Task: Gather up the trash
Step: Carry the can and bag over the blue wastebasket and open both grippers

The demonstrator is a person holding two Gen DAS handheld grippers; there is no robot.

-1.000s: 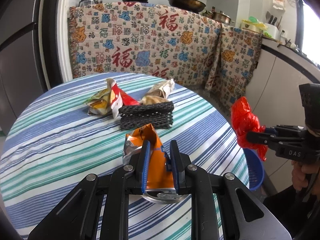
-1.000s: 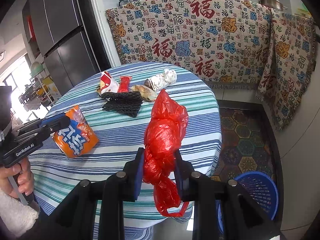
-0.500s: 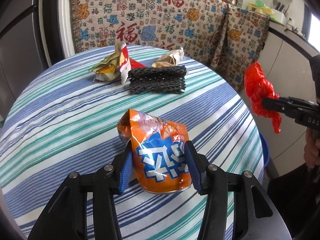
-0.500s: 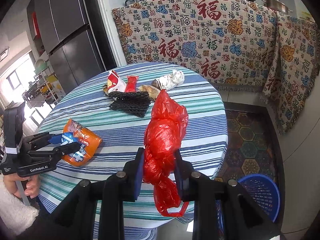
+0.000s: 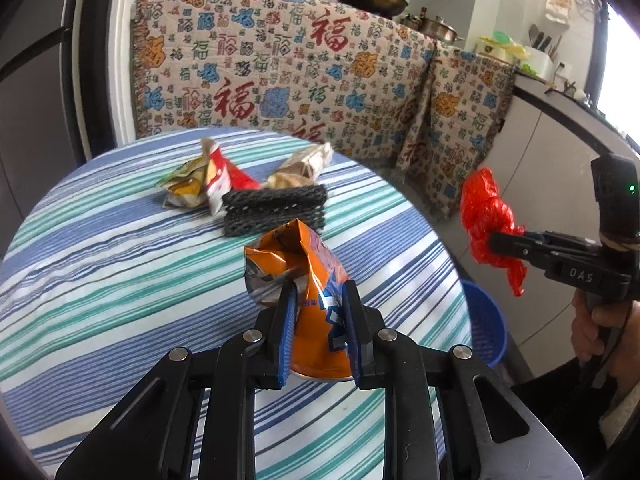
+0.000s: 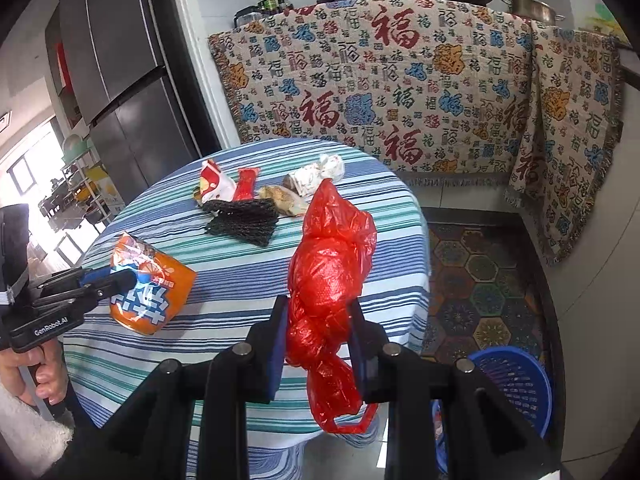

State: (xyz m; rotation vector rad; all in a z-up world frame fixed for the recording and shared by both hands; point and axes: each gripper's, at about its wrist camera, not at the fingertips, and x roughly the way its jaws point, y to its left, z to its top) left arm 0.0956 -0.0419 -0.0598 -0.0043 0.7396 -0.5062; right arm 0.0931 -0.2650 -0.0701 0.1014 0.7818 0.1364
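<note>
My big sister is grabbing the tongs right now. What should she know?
Left tongs: shut on the orange snack bag, held above the striped table.
Right tongs: shut on the red plastic bag, off the table's edge.
Blue basket sits on the floor beside the table.
Done: two pieces picked up.
Left: drop both, probably into the basket, then fetch the black mesh and the wrappers behind it.
</note>
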